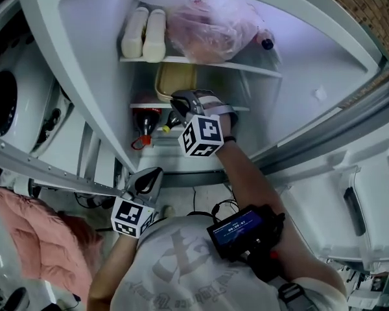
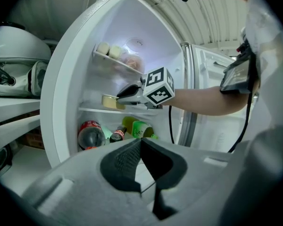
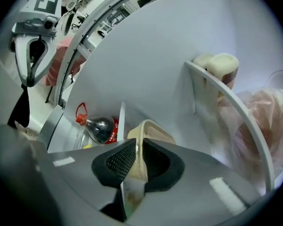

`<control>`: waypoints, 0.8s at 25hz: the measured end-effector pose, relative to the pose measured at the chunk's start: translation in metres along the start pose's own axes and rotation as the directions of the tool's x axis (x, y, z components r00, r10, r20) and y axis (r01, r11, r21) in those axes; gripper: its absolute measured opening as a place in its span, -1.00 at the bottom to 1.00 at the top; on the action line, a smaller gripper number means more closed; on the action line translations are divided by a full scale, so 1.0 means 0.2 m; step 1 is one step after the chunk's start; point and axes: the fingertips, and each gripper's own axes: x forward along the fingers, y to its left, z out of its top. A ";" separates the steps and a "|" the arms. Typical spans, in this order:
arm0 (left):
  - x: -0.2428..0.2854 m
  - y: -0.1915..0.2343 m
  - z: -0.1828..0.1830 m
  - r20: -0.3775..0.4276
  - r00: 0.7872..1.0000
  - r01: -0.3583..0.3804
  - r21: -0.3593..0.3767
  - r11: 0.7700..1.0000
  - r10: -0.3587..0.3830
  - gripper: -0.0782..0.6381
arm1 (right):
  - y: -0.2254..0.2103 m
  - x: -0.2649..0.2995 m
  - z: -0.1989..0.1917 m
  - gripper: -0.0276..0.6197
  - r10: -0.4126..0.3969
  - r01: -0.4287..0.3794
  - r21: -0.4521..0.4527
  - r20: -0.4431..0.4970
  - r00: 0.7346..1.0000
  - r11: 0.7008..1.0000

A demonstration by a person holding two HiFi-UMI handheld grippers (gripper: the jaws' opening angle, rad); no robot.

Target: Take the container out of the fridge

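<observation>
A pale yellow container (image 1: 176, 80) sits on the fridge's middle shelf (image 1: 144, 105). My right gripper (image 1: 179, 103) reaches into the fridge and is shut on the container's near wall. In the right gripper view the container's rim (image 3: 148, 132) is pinched between the two black pads (image 3: 119, 161). From the left gripper view, the right gripper (image 2: 127, 94) meets the container (image 2: 110, 101) at the shelf front. My left gripper (image 1: 146, 181) hangs outside the fridge, below its lower edge. Its jaws (image 2: 141, 144) are shut with nothing between them.
Two white bottles (image 1: 144, 34) and a pink plastic bag (image 1: 207, 28) fill the top shelf. A cola bottle (image 1: 144, 125) and green bottles (image 2: 139, 128) lie below the container. The open fridge door (image 1: 337, 193) stands to the right. A pink cloth (image 1: 32, 238) lies at lower left.
</observation>
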 end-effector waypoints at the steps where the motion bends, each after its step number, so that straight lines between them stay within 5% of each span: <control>1: -0.02 0.00 -0.01 -0.003 1.000 -0.006 -0.001 1.000 0.006 -0.78 | 0.00 -0.01 0.01 -0.74 -0.001 0.001 -0.002 0.006 1.000 1.000; 20: -0.38 -0.14 -0.14 -0.038 0.999 -0.025 -0.033 0.999 0.023 -0.78 | 0.20 -0.30 0.18 -0.75 -0.029 0.030 -0.024 0.035 0.999 0.999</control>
